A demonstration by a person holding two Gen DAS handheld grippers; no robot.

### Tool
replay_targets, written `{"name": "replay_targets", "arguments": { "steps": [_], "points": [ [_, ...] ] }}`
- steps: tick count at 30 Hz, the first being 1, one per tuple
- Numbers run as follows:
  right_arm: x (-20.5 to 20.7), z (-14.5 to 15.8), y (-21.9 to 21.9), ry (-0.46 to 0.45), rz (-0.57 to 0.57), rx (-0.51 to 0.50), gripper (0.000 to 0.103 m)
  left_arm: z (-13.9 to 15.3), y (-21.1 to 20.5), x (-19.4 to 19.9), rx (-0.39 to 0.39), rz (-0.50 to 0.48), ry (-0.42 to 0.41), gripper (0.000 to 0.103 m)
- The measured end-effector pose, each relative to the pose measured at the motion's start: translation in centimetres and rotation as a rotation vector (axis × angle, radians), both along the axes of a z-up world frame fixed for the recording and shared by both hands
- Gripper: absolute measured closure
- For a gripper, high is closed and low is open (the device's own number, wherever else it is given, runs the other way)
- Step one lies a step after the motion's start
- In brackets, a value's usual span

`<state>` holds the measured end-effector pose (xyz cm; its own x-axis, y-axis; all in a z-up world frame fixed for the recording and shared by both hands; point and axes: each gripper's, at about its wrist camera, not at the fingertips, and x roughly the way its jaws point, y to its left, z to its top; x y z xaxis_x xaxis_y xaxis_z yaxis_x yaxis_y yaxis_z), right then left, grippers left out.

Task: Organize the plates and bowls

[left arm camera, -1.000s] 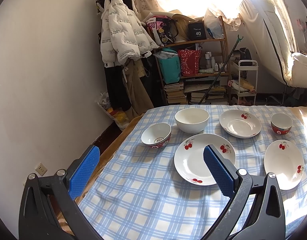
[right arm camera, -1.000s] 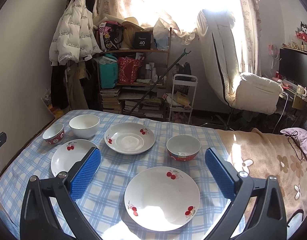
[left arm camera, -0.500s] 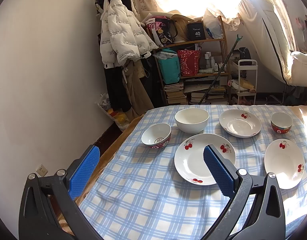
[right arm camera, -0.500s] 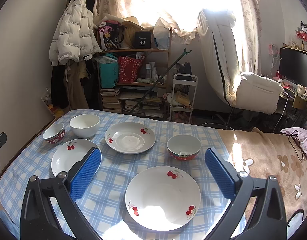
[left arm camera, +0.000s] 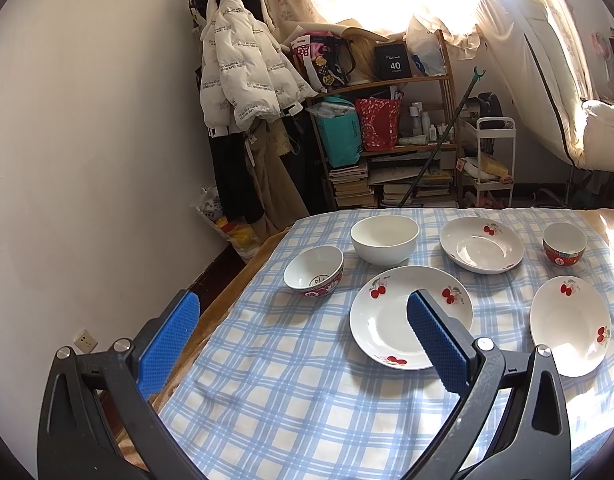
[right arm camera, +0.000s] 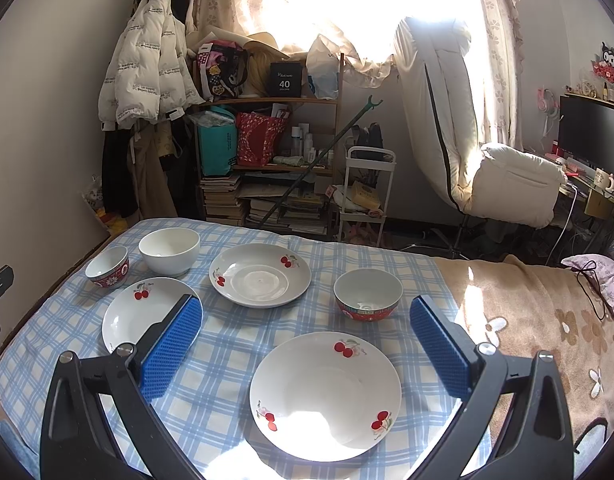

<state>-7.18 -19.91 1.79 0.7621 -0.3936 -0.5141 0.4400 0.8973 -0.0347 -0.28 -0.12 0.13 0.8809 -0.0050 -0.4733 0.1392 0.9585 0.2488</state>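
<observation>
Hovering over a blue checked cloth [left arm camera: 291, 392], the left gripper [left arm camera: 303, 332] is holding its blue pads wide apart with nothing between them; in its view the right pad is overlapping the near cherry plate [left arm camera: 387, 328] at the centre of the frame, though contact cannot be told. The right gripper [right arm camera: 305, 342] is likewise standing wide open and empty, framing the large cherry plate [right arm camera: 325, 396] that is lying at the lower centre of its view. Six dishes are sitting apart on the cloth, none stacked. In the right wrist view a small red-patterned bowl [right arm camera: 107, 267] is resting at the left edge, a plain white bowl [right arm camera: 169, 251] just beside it toward the upper left, a deep cherry plate [right arm camera: 260, 275] at the centre, and a second red-patterned bowl [right arm camera: 368, 295] to the right of centre, just above the large plate. Another cherry plate [right arm camera: 135, 316] is lying at the left, partly hidden behind the left pad. A brown flowered blanket [right arm camera: 527, 320] is covering the surface at the right of that frame. Behind, a cluttered wooden shelf [right arm camera: 275, 152] and a white jacket [right arm camera: 147, 76] are filling the upper left.
</observation>
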Motion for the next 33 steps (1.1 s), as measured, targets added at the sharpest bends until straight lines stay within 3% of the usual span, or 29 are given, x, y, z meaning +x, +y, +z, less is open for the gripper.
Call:
{"name": "replay_targets", "arguments": {
  "steps": [33],
  "points": [
    [0.17, -0.08, 0.16, 0.001, 0.006, 0.007, 0.0, -0.48, 0.4, 0.66, 0.006, -0.001, 0.016, 0.001]
  ]
}}
